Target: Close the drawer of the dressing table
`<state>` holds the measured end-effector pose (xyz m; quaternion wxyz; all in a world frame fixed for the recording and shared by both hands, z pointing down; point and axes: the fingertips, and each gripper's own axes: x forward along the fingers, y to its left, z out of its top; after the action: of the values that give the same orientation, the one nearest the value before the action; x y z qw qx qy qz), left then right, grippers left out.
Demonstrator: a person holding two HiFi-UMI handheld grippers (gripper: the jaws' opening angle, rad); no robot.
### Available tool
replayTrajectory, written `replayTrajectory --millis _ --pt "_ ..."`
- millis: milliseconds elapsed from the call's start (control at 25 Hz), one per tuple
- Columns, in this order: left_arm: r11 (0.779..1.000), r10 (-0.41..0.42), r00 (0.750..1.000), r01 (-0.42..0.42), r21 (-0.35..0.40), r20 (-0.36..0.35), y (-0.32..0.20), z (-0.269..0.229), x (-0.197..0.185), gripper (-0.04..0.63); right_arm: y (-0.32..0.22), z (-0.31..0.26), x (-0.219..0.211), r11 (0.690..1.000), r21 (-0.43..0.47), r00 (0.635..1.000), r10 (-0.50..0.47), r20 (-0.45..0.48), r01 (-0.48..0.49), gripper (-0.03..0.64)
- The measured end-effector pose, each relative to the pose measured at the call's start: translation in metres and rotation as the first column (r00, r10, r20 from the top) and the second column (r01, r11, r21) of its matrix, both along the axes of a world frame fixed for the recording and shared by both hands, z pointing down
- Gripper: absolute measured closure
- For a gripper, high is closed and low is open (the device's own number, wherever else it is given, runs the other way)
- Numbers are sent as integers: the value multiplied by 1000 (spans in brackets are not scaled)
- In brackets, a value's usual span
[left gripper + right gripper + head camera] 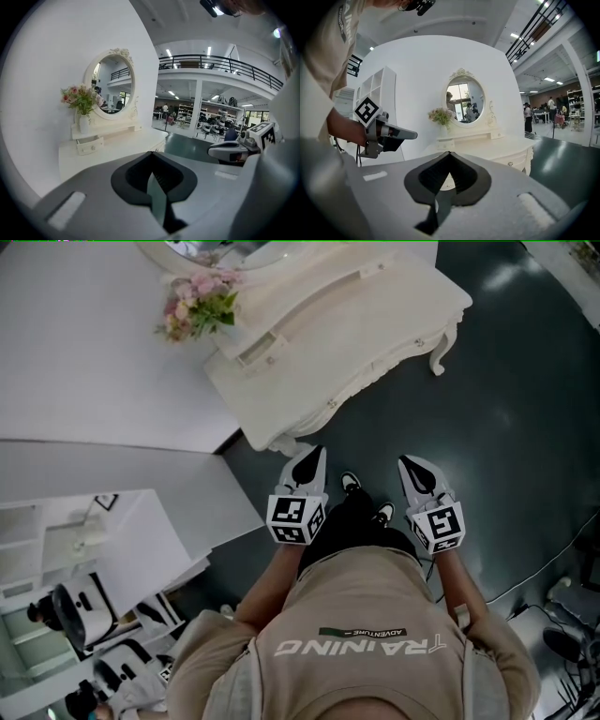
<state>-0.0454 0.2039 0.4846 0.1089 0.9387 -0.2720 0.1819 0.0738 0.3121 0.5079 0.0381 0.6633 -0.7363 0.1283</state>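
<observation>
Left gripper [151, 153]: jaws tip to tip, nothing held. Right gripper [449, 154]: same, pinched together, empty. Both well apart from dressing table [375, 324], at 12 o'clock in head view. Drawer [90, 146]: small, boxy, round knob, pulled out under upper shelf, 11 o'clock from left gripper. Risk: off-centre shove on glossy white front likely skews drawer, jams it; high reach could topple vase [84, 124] just above.

Beige tee [375, 610] with TRAINING printed on it, black shorts [349, 526], black-and-white sneakers [350, 482]. Left tool [313, 454] and right tool [411, 465]: white-and-black shells, marker cubes [296, 519] behind.
</observation>
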Motion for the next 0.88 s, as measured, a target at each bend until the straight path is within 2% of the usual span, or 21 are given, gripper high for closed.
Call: replayTrajectory --millis 200,360,680,880 --pt "1000 3 1000 -4 -29 -28 -19 8 20 578 -14 -1 23 1000 -19 999 24 -29 -25 615" --pt "1000 12 998 -12 -10 -61 -49 -6 39 578 -37 -16 43 998 -14 998 64 -29 -64 615" --pt "1000 -12 994 13 8 -110 -95 -24 53 578 -89 -41 50 1000 10 995 11 -102 -10 615" --pt "997 -52 991 59 49 -121 -125 -35 31 578 -128 -46 28 998 12 992 -53 -115 54 615"
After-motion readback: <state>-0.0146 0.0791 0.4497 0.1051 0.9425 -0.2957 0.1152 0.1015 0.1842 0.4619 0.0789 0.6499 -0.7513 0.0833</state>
